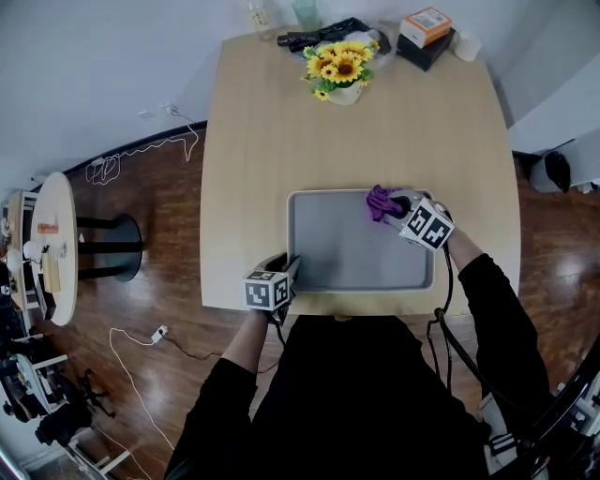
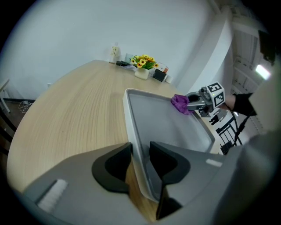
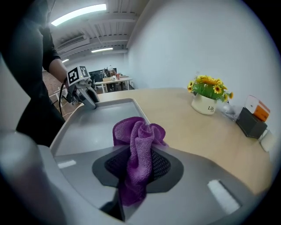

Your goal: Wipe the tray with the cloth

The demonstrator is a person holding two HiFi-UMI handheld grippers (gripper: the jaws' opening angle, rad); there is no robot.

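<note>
A dark wood-plank floor (image 1: 141, 197) and a white wall surround a light wooden table (image 1: 281, 141), at whose near edge a person in black sleeves stands. A round side table (image 1: 58, 244) stands off to the left on the floor.

On the near part of the table lies a grey tray (image 1: 347, 258), rectangular with rounded corners and a raised rim. The left gripper (image 1: 289, 265) grips the tray at its near left corner: one jaw sits outside the rim and the other inside, narrowed onto the thin edge between them. The right gripper (image 1: 396, 208) is over the tray's far right corner, its jaws pinched tight on a purple cloth (image 1: 379, 201). The cloth bunches out past the fingertips and hangs down between them, at the tray's far rim.

At the far end of the table stand a white pot of sunflowers (image 1: 342, 67), an orange box (image 1: 426, 25) on top of a black box (image 1: 424, 52), and a small bottle (image 1: 260, 14).
</note>
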